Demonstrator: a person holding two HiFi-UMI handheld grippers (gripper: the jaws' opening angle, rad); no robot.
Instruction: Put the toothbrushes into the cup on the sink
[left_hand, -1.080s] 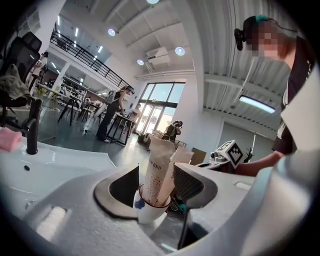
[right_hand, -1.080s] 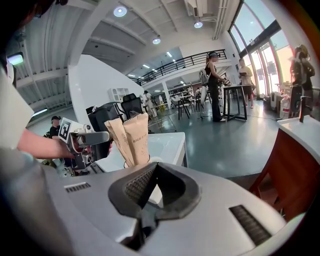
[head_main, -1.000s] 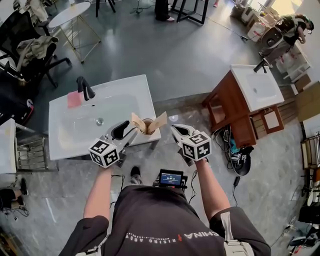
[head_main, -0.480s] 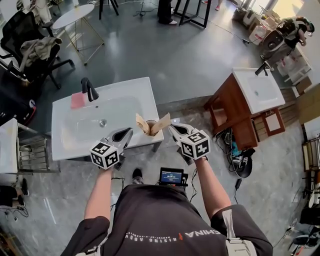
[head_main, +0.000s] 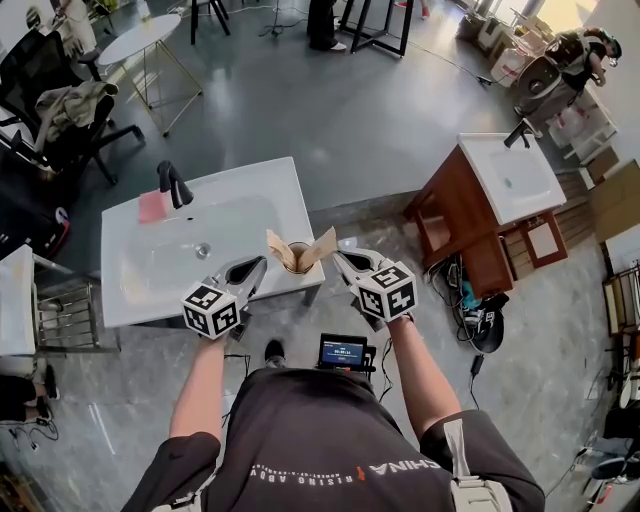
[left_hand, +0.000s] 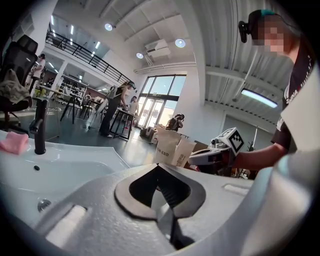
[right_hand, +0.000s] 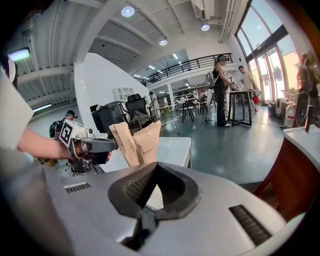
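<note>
Left gripper (head_main: 252, 271) jaws, apart in earliest frame, now shut, nothing held. Two paper-wrapped toothbrushes (head_main: 320, 247) seen standing splayed in cup (head_main: 297, 252), cup set at near right corner of sink (head_main: 140, 285). Right gripper (head_main: 342, 264) held just right of cup, jaws closed, empty.

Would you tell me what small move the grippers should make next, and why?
Probably draw both back from the cup: two paper-wrapped toothbrushes already stand in it at the corner of the sink, and the left gripper and right gripper are shut and empty, so nothing seems left to place.
</note>
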